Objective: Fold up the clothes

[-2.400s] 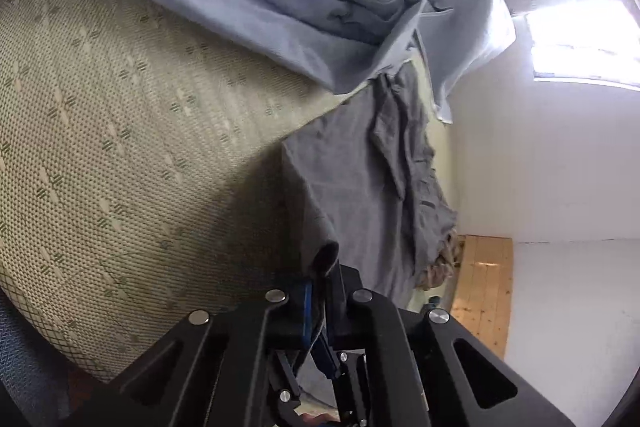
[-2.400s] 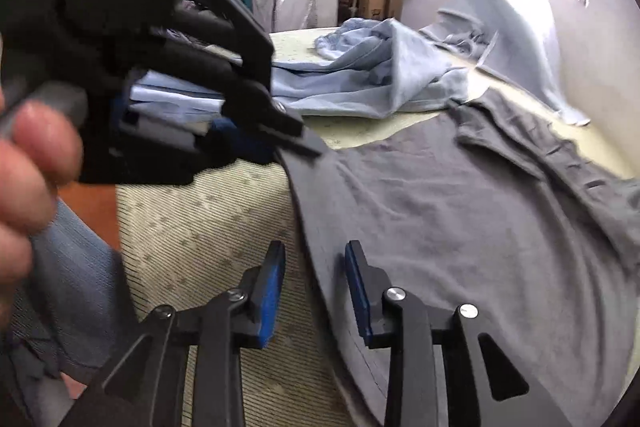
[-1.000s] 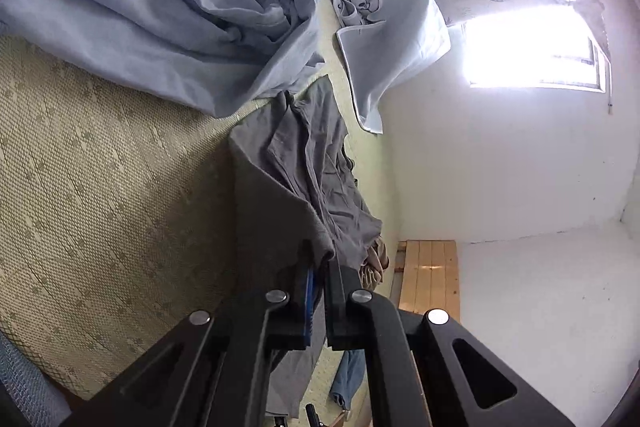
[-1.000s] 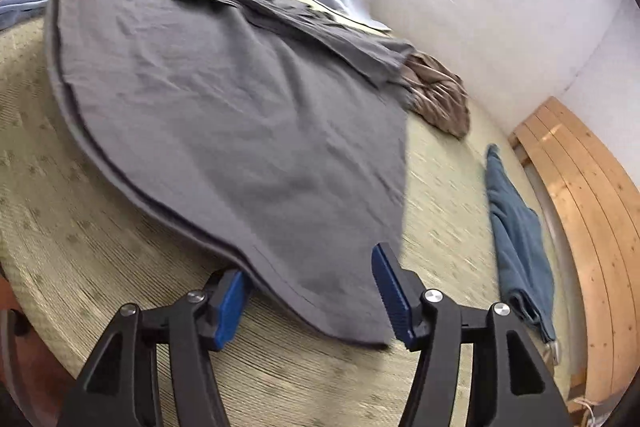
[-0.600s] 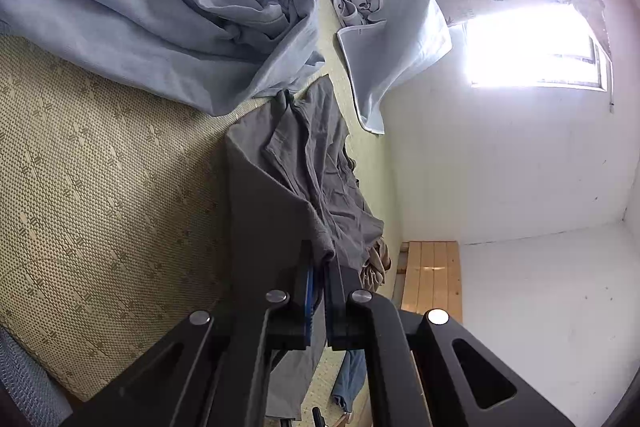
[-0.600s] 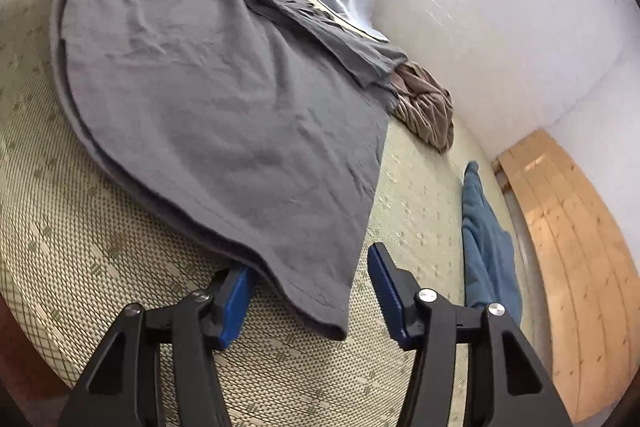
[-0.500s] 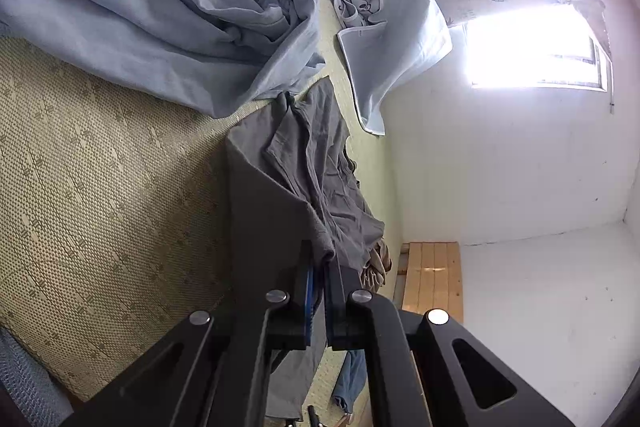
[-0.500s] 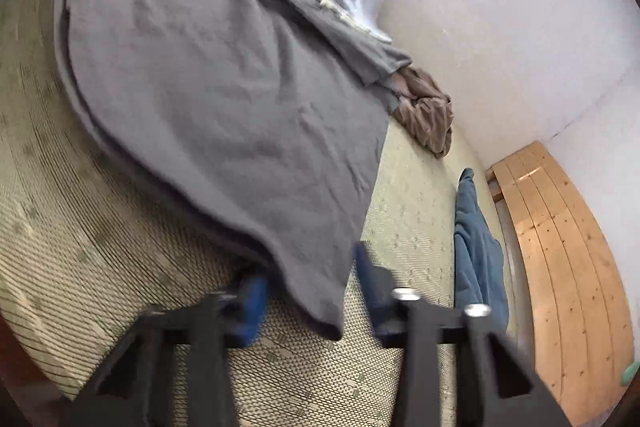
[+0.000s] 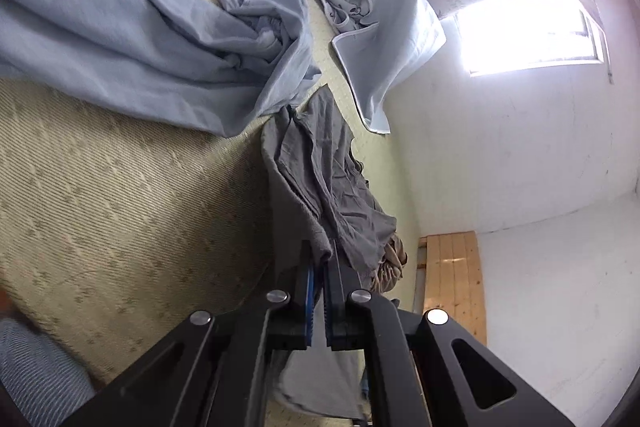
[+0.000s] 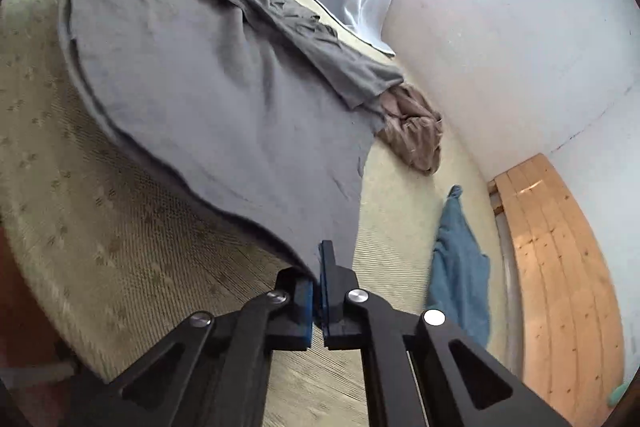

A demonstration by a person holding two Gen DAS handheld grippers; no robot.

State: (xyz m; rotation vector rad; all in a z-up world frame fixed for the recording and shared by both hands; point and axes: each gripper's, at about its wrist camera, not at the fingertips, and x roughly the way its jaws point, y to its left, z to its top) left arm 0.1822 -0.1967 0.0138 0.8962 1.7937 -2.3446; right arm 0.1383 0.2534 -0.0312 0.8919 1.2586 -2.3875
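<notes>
A grey shirt (image 10: pixel 208 75) lies spread on the woven mat, its near hem lifted off it. My right gripper (image 10: pixel 318 263) is shut on the shirt's near hem corner. My left gripper (image 9: pixel 319 259) is shut on another corner of the same grey shirt (image 9: pixel 316 167), which runs away from the fingers across the mat. The cloth hides both grippers' fingertips.
Light blue trousers (image 9: pixel 140 39) and a pale blue garment (image 9: pixel 384 35) lie further back on the beige mat (image 9: pixel 100 187). A brown garment (image 10: pixel 416 131) and a blue towel (image 10: pixel 456 263) lie near the white wall. Wooden planks (image 10: pixel 560 267) run along the mat's edge.
My right gripper, open around the shirt's hem corner before, has closed on it. My left gripper has kept its hold on the shirt and shifted only slightly.
</notes>
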